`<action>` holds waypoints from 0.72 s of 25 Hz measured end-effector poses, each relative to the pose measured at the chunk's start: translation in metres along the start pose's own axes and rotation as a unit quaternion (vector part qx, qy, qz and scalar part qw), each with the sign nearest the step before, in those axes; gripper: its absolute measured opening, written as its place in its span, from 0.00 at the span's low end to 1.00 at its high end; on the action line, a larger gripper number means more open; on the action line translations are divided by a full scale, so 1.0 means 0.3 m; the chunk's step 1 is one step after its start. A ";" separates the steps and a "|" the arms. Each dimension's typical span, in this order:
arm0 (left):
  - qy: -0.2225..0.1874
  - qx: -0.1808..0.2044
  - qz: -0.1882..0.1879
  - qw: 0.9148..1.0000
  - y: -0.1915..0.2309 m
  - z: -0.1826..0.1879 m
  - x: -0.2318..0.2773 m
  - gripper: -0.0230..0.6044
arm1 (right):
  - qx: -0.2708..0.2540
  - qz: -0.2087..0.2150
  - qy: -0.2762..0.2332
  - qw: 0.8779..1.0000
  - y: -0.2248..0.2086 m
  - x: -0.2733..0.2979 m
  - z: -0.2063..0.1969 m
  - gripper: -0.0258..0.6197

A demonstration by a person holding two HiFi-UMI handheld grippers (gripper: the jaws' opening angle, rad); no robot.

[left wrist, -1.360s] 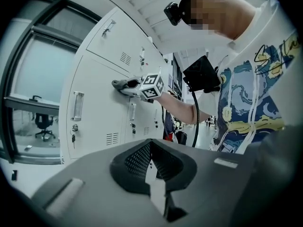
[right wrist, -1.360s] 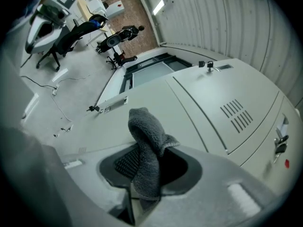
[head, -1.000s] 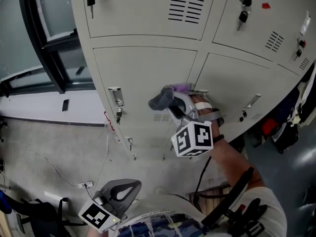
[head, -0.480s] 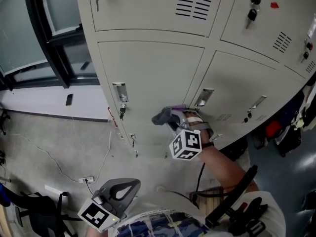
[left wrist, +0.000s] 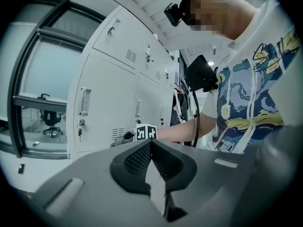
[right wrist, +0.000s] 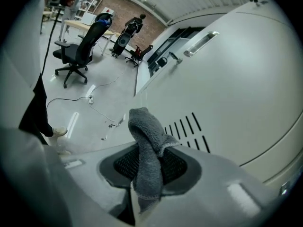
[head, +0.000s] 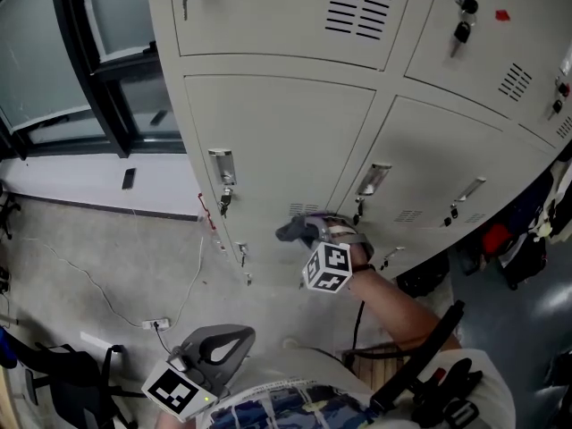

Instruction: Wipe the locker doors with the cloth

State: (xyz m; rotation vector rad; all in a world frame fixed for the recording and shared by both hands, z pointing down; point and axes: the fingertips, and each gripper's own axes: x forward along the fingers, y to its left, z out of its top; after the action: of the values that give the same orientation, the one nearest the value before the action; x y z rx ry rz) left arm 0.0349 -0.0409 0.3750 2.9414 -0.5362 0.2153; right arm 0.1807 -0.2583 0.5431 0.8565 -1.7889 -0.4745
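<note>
Right gripper (right wrist: 149, 174): jaws clamped on the grey cloth (right wrist: 144, 131), a folded wad pinched between them with its free end sticking out at 12 o'clock. Left gripper (left wrist: 151, 169): jaws pressed together, nothing between them; it is held low at 7 o'clock in the head view, well apart from the lockers.

The cloth is seen near the bottom of a lower-row locker door (head: 277, 141), just at 6 o'clock of its vent slots (right wrist: 189, 126). It appears to be against the metal, but contact can't be confirmed.

Progress: wiping is judged under way, low on this one door. No streaks or wet marks are visible, so what's already wiped can't be told. The neighbouring door (head: 429, 159) at 3 o'clock and the upper row at 12 o'clock are judged still to be done.

Surface: smooth beige painted steel, with a recessed handle (head: 222, 165) and hanging keys (head: 223, 201) to be worked around.

Room: a grey concrete floor (head: 89, 266) with a loose cable, a black-framed window (head: 80, 61) at 10 o'clock, and an office chair (right wrist: 78, 51) in the right gripper view.
</note>
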 end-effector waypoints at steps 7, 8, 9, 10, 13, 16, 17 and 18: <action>-0.007 0.006 0.001 1.000 -0.010 0.004 -0.015 0.04 | -0.003 0.015 -0.011 1.000 -0.033 -0.112 0.074 0.21; -0.007 0.007 0.001 1.000 -0.012 0.004 -0.017 0.04 | -0.009 0.010 -0.019 1.000 -0.057 -0.160 0.110 0.21; -0.006 0.007 0.000 1.000 -0.014 0.003 -0.018 0.04 | -0.017 0.002 -0.027 0.999 -0.088 -0.212 0.150 0.21; -0.006 0.008 -0.001 1.000 -0.016 0.004 -0.018 0.04 | -0.026 -0.010 -0.037 0.999 -0.126 -0.267 0.191 0.21; -0.009 0.013 -0.006 1.000 -0.024 0.008 -0.015 0.04 | -0.047 -0.062 -0.070 0.994 -0.264 -0.438 0.316 0.21; -0.011 0.014 -0.009 1.000 -0.034 0.009 -0.016 0.04 | -0.067 -0.124 -0.093 0.986 -0.405 -0.585 0.415 0.21; -0.012 0.016 -0.009 1.000 -0.037 0.009 -0.018 0.04 | -0.071 -0.142 -0.098 0.982 -0.450 -0.628 0.443 0.21; -0.012 0.017 -0.010 1.000 -0.039 0.009 -0.020 0.04 | -0.074 -0.160 -0.102 0.979 -0.495 -0.669 0.470 0.21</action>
State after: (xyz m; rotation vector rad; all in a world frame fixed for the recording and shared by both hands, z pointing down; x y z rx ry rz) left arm 0.0341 -0.0284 0.3700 2.9842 -0.5115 0.1904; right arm 0.1383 -0.2194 0.2623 1.0257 -1.7775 -0.9210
